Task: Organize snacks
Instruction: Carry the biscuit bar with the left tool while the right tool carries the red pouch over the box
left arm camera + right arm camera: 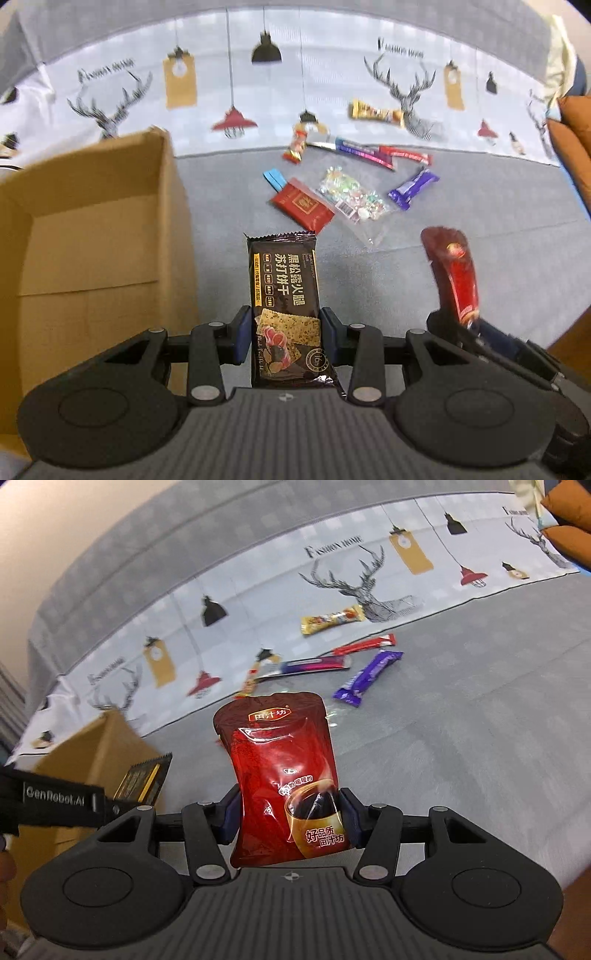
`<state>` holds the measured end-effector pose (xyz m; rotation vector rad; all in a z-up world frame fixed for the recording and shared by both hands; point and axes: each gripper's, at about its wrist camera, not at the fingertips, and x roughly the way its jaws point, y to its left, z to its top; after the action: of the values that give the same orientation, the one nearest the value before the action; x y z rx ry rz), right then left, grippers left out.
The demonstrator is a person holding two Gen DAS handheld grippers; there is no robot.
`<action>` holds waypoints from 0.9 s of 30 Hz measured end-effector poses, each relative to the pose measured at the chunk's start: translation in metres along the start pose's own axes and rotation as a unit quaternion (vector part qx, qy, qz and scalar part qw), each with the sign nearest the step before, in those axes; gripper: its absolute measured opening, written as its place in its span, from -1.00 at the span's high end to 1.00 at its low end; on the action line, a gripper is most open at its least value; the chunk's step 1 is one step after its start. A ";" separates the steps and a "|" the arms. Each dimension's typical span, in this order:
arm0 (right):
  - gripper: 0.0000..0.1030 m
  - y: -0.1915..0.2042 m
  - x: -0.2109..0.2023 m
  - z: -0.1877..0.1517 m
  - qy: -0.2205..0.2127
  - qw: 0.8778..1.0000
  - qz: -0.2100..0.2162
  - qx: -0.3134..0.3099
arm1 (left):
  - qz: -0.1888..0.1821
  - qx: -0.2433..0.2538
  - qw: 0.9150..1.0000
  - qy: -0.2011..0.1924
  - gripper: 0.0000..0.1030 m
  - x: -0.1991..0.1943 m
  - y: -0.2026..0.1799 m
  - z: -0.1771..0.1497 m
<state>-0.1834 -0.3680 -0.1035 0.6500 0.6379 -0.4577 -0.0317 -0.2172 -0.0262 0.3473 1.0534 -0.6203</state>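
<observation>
Left tool (287,338) is clamping a dark cracker packet (282,291), jaws part-closed on its sides; right tool (289,819) is likewise gripping a red pouch (284,775); both packets are riding clear of the grey bed (461,229); carry step seems underway; cardboard box (88,236) is sitting open at nine o'clock; next, likely swinging over it and releasing; loose snacks (351,192) are waiting at twelve o'clock.

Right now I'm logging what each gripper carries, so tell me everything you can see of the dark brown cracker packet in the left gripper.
The dark brown glossy foil cracker packet is a long flat rectangle with serrated end seams, gold Chinese lettering, an orange side strip and a picture of seeded crackers. It looks sealed and uncrushed. The left gripper is shut on its lower half, blue pads pressing both long edges, so it juts forward above the grey bedcover, beside the open cardboard box.
</observation>
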 end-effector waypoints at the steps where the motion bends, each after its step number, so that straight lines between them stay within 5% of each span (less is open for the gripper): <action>1: -0.09 0.006 -0.011 -0.004 -0.001 1.000 0.007 -0.001 | 0.001 0.001 1.000 -0.006 0.17 -0.008 0.003 -0.003; 12: -0.09 0.092 -0.095 -0.045 -0.007 0.995 0.085 -0.056 | 0.036 -0.013 0.998 -0.058 0.17 -0.107 0.067 -0.066; 27: -0.09 0.201 -0.148 -0.103 0.010 0.973 0.152 -0.175 | 0.070 -0.104 0.985 -0.120 0.17 -0.199 0.161 -0.155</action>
<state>-0.2153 -0.1274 0.0139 0.4057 0.6066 -0.0494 -0.1084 0.0535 0.0745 0.1582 0.8456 -0.4092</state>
